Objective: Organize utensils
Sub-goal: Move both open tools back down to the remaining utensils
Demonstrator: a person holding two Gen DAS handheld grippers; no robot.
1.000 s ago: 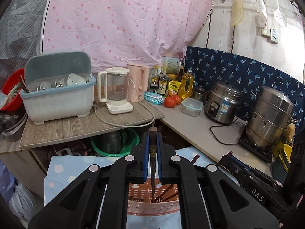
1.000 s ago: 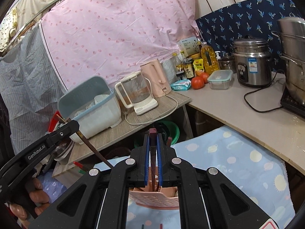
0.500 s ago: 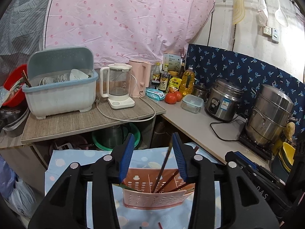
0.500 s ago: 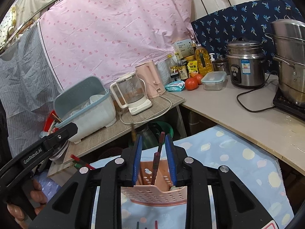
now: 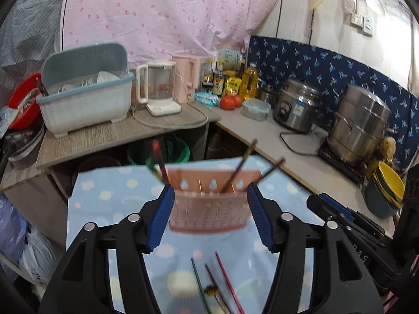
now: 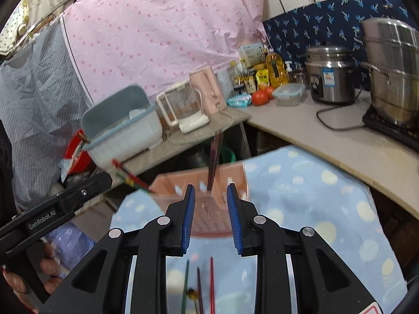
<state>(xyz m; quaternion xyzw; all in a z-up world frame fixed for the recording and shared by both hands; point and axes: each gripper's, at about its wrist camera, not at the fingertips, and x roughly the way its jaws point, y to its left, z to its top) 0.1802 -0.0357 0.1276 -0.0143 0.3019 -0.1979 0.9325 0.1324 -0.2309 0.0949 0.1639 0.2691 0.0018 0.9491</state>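
Observation:
A pink perforated utensil holder (image 5: 209, 204) stands on the blue dotted cloth (image 5: 104, 196); it also shows in the right wrist view (image 6: 207, 204). Several chopsticks (image 5: 237, 167) stand in it, leaning left and right. Three loose chopsticks (image 5: 214, 280) lie on the cloth in front of it, also seen in the right wrist view (image 6: 199, 285). My left gripper (image 5: 210, 217) is open wide and empty, just in front of the holder. My right gripper (image 6: 210, 217) is open and empty, also facing the holder. The right gripper's body (image 5: 353, 238) shows at the lower right of the left wrist view.
A wooden shelf (image 5: 104, 136) behind holds a dish rack (image 5: 83, 99), a glass kettle (image 5: 159, 89) and a pink jug. The counter (image 5: 275, 136) at right carries bottles, tomatoes, a food box, a rice cooker (image 5: 298, 110) and a steel pot (image 5: 361, 128). Yellow bowls (image 5: 387, 183) stand at far right.
Both grippers were shut on a chopstick each over the holder. They opened, the chopsticks dropped into the holder, and both grippers have pulled back and up from it.

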